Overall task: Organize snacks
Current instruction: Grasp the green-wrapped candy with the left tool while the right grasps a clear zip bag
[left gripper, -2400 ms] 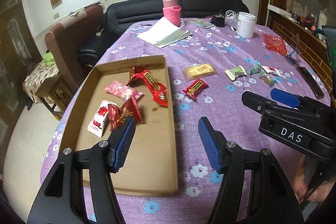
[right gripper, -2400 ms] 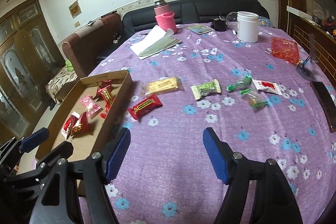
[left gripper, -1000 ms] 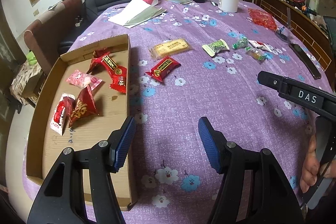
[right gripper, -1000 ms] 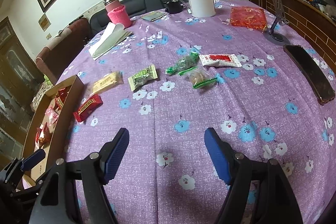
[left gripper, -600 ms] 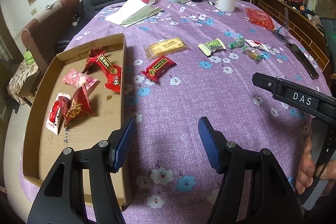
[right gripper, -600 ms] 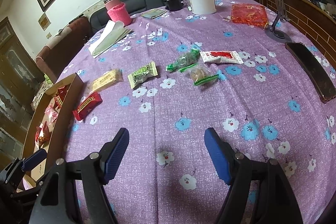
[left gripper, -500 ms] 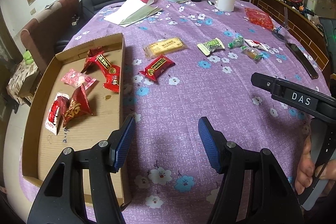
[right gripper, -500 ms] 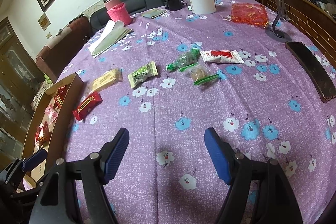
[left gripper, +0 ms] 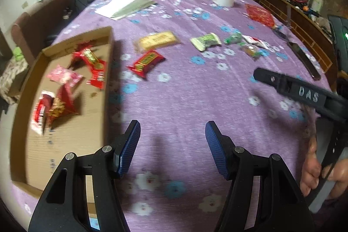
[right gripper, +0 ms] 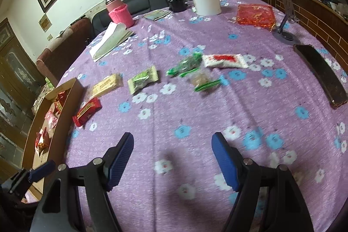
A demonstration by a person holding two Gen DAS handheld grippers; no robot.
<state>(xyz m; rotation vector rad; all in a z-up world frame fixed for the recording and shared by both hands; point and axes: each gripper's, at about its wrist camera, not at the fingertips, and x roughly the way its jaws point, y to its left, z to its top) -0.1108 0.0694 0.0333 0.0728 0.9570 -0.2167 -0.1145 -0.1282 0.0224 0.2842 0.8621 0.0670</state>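
A cardboard tray (left gripper: 65, 140) at the left holds several red and pink snack packets (left gripper: 91, 62). On the purple flowered cloth lie a red packet (left gripper: 146, 62), a yellow bar (left gripper: 157, 40), a green-and-white packet (left gripper: 205, 41), a green candy (right gripper: 186, 64), a brown candy (right gripper: 203, 79) and a white-and-red packet (right gripper: 224, 60). My left gripper (left gripper: 173, 140) is open and empty over the cloth beside the tray. My right gripper (right gripper: 171, 153) is open and empty, nearer than the snacks; its side (left gripper: 300, 92) shows in the left wrist view.
At the far side stand a white jar (right gripper: 205, 1), a pink-sleeved flask (right gripper: 118, 10), folded papers (right gripper: 111, 40) and a red mesh bag (right gripper: 255, 14). A phone stand (right gripper: 283, 29) and a dark phone (right gripper: 319, 75) lie at the right. A sofa is behind the table.
Both grippers have drifted slightly forward and right over the cloth, away from the tray. Both stay open and empty. No snack has moved.
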